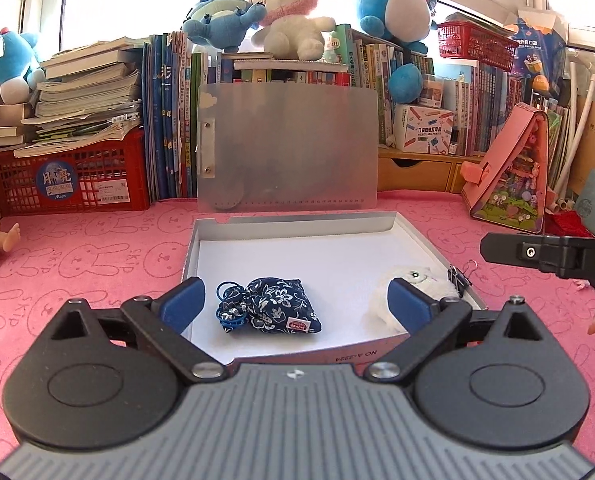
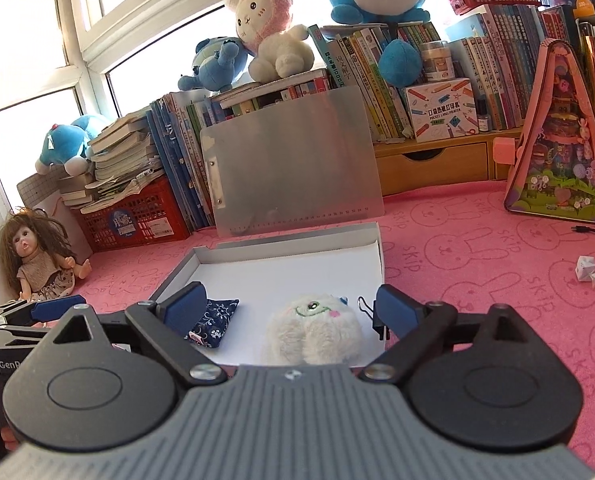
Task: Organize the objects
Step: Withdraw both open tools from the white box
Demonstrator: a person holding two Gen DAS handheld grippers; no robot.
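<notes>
My left gripper [image 1: 295,304] has its blue fingers spread wide with nothing between the pads. Just past them, inside the shallow white box [image 1: 297,226] on the pink tablecloth [image 1: 97,248], lies a navy floral pouch [image 1: 275,306] with a blue ring [image 1: 229,300] touching its left side. My right gripper [image 2: 293,310] is spread wide as well and grips nothing. A white fluffy toy [image 2: 313,330] lies in the box just ahead of it, nearer the right finger, with a black binder clip [image 2: 371,312] clipped to the box wall beside that finger.
</notes>
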